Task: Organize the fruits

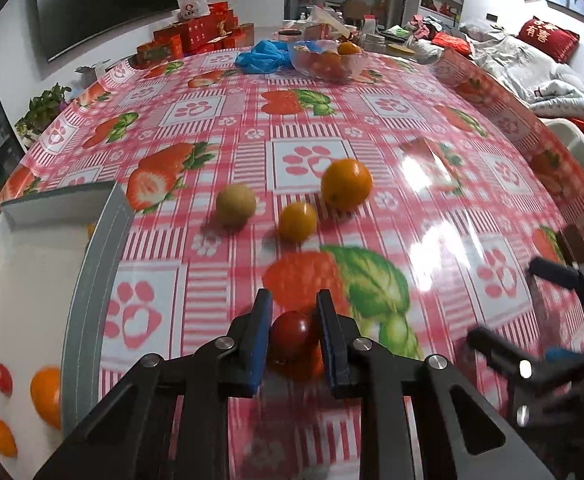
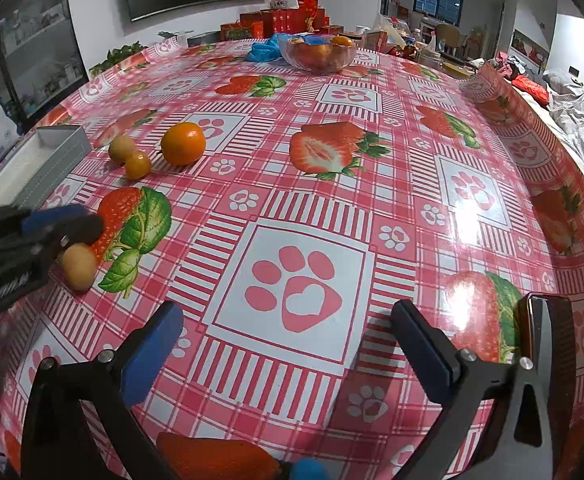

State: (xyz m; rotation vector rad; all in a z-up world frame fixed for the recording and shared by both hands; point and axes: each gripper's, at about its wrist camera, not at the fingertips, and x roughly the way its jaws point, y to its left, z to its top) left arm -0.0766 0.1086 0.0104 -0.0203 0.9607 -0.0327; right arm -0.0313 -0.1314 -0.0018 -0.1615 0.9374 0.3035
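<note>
Red and glossy, a small round cherry tomato (image 1: 292, 332) sits pinched between the blue pads of the left tongs (image 1: 294, 312), low over the strawberry-print oilcloth desk (image 1: 251, 136) and just right of the white, grey-rimmed cardboard box (image 1: 91, 280). That box already holds a small red tomato (image 1: 1, 376) and orange fruits (image 1: 45, 396). Beyond the box's far corner three pieces wait on the cloth: a dull yellow-green round fruit (image 1: 235, 205), a small orange kumquat-like fruit (image 1: 298, 222) touching or nearly touching it, and a larger round orange (image 1: 346, 185) just beside. A tan oval fruit (image 2: 77, 266) lies by the left tongs in the right wrist view. The right tongs (image 2: 287, 328) hang spread wide and empty, well right of the box.

The tomato looks light, thin-skinned and slick, likely to burst under hard pressure or squirt free from a shallow pinch; a gentle hold across its widest middle seems safest. The orange appears firmer and heavier, probably tolerating a squarer, stronger grip.
</note>
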